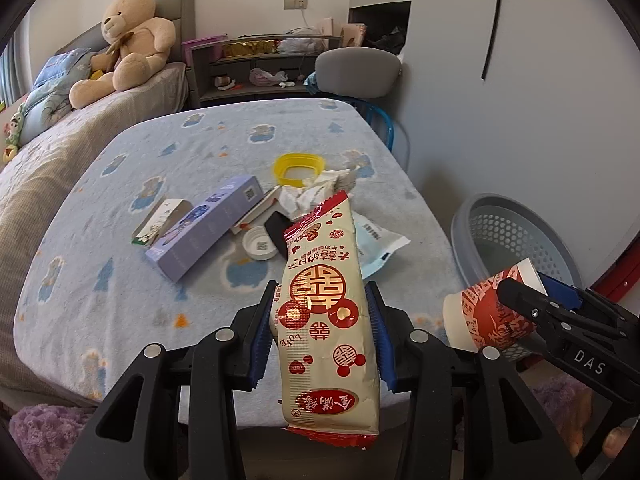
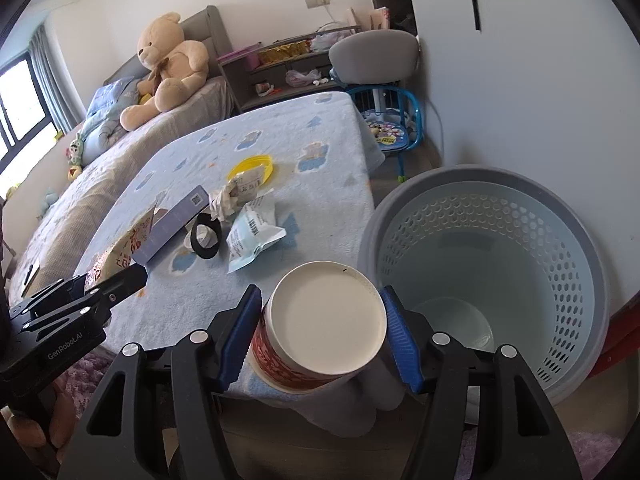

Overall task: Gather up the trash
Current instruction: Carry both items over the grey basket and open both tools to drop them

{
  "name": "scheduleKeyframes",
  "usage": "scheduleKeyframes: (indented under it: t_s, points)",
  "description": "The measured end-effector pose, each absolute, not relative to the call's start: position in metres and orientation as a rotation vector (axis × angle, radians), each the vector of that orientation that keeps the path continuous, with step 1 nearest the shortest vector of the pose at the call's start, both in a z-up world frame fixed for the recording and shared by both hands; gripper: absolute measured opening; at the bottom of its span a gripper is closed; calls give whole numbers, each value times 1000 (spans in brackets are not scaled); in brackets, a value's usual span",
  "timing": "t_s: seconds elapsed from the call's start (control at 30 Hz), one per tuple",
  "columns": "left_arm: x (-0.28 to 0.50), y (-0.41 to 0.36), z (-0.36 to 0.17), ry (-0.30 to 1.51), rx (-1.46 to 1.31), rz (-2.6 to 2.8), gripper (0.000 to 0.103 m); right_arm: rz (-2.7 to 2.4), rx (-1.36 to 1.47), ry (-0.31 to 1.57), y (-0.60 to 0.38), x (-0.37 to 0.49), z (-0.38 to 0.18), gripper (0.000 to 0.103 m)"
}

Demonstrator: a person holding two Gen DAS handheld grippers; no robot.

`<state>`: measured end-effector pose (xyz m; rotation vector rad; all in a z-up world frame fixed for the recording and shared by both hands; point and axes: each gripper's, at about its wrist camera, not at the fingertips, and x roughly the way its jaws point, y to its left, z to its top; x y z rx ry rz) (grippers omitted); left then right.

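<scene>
My left gripper (image 1: pixel 322 296) is shut on a cream and red snack wrapper (image 1: pixel 328 320), held upright above the near edge of the table. My right gripper (image 2: pixel 322 300) is shut on a red and white paper cup (image 2: pixel 324 324), held on its side, base toward the camera, just left of the grey trash basket (image 2: pixel 492 280). The cup (image 1: pixel 484 316) and basket (image 1: pixel 516 240) also show in the left wrist view. Still on the table: a purple box (image 1: pixel 208 226), a white lid (image 1: pixel 260 244), crumpled paper (image 1: pixel 308 196), a light blue pouch (image 2: pixel 252 236), a yellow ring (image 1: pixel 298 168).
The table carries a blue patterned blanket (image 1: pixel 160 160). A bed with a teddy bear (image 1: pixel 128 44) lies to the left. A grey chair (image 1: pixel 356 68) and a shelf (image 1: pixel 256 68) stand behind the table. A blue child's chair (image 2: pixel 392 128) stands beyond the basket.
</scene>
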<state>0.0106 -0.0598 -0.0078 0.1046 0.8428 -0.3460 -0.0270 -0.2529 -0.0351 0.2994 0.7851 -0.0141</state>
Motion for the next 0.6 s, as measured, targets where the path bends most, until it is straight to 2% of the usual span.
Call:
scheduleKeyframes:
  t_s: [0.37, 0.6]
  points:
    - [12, -143, -3, 846, 162, -497, 42, -125, 336, 739, -329, -44, -18, 58]
    - [17, -200, -14, 891, 189, -609, 42, -200, 357, 763, -369, -44, -28, 57]
